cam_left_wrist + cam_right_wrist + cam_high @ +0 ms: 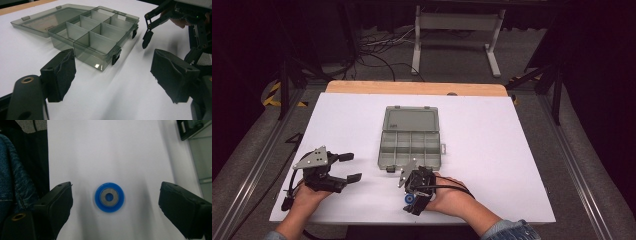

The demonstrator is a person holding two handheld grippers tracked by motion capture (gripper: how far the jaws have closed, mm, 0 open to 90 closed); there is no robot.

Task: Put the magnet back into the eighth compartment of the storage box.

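At the left of the high view, the left tongs [346,167] rest low over the white desk [492,150], held by the person's left hand [307,196]. Their jaws stand wide apart with nothing between them and point toward the middle of the desk. The grey three-cornered plate sits on top of them, and a black cable trails from them toward the near edge.

In the left gripper view, the two padded jaws frame bare white surface, and beyond them lies the organizer box [100,37]. It is a smoky clear plastic case, open, with its lid [50,21] folded flat behind it. Its tray is split into small compartments, and I see nothing in those that face the camera. Two dark latches hang on its front wall.

In the high view, the box [409,147] sits near the middle of the desk, with the lid on the far side.

Just in front of the box's near edge, the right tongs [408,200] are held by the right hand [447,195], turned back toward the person. Their jaws are spread wide too. In the right gripper view, a blue ring [109,197] with a grey centre and a small hole lies flat on the desk, midway between the two jaws and touching neither. A denim sleeve [12,170] shows at the left of that view.
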